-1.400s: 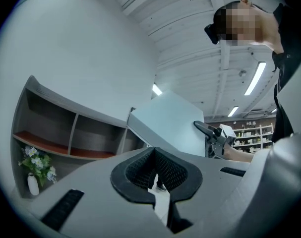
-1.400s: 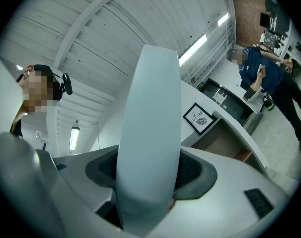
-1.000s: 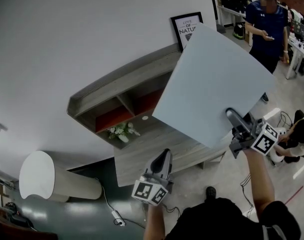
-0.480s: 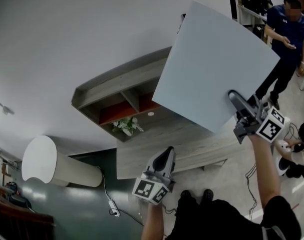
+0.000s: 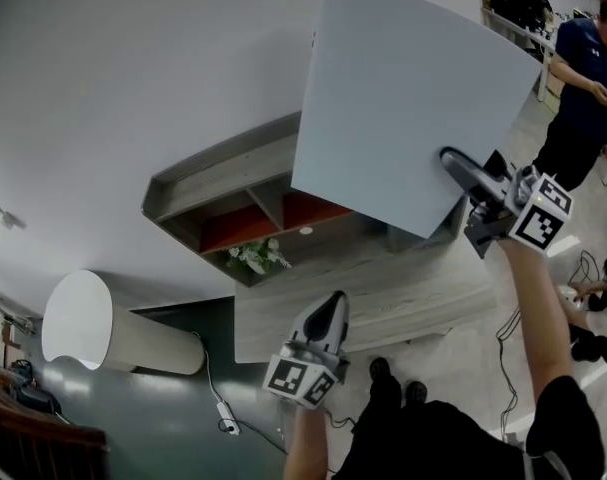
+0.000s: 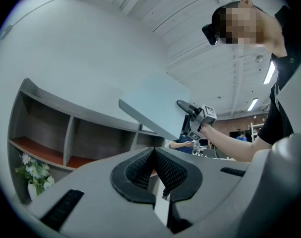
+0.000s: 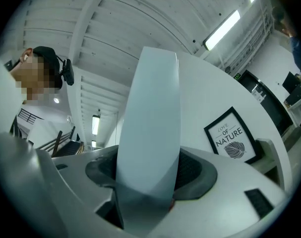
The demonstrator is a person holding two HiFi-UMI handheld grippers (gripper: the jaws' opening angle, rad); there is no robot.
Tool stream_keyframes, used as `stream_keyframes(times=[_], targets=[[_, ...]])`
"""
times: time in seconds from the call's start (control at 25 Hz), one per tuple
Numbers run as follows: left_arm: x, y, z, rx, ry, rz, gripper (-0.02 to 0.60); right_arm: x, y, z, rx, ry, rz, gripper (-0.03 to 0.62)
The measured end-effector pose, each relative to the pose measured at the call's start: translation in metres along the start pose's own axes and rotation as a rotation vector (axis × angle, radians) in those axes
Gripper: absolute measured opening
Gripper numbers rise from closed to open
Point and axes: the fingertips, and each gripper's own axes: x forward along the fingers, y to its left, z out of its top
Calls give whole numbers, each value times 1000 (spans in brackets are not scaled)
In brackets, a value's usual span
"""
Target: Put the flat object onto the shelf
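The flat object is a large pale blue-grey board, tilted up in the air in front of the wall. My right gripper is shut on its lower right edge. In the right gripper view the board rises edge-on from between the pads of that gripper. The grey wall shelf with red-floored compartments lies lower left of the board, which overlaps its right end. My left gripper hangs low in the middle, shut and holding nothing. In the left gripper view its pads meet, and the board is ahead.
A grey wooden counter runs below the shelf, with a small white-flowered plant at its left. A framed print leans on the wall. A white cylinder sits lower left. A person in a dark shirt stands at right.
My right gripper has lifted the board up and to the left, so it now covers the framed print and the shelf's right end. The left gripper has barely shifted.
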Motion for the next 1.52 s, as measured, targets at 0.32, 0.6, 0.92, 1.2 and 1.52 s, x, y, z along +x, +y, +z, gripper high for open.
stream_keyframes(times=[0.32,0.6,0.92,1.2,1.52], targets=[[17,36,24,21,-47,-36,14,66,0,-1,-81,50,64,290],[37,86,39,20,-74,-71,14,134,-11,-13,-158,132,121,291],[39,126,28,17,-79,-110,15,178,-20,-39,-215,204,154,291],[44,143,27,3,-67,-117,15,203,-33,-56,-215,254,184,291],[51,172,33,-7,-71,-104,15,241,-50,-75,-208,314,227,291]])
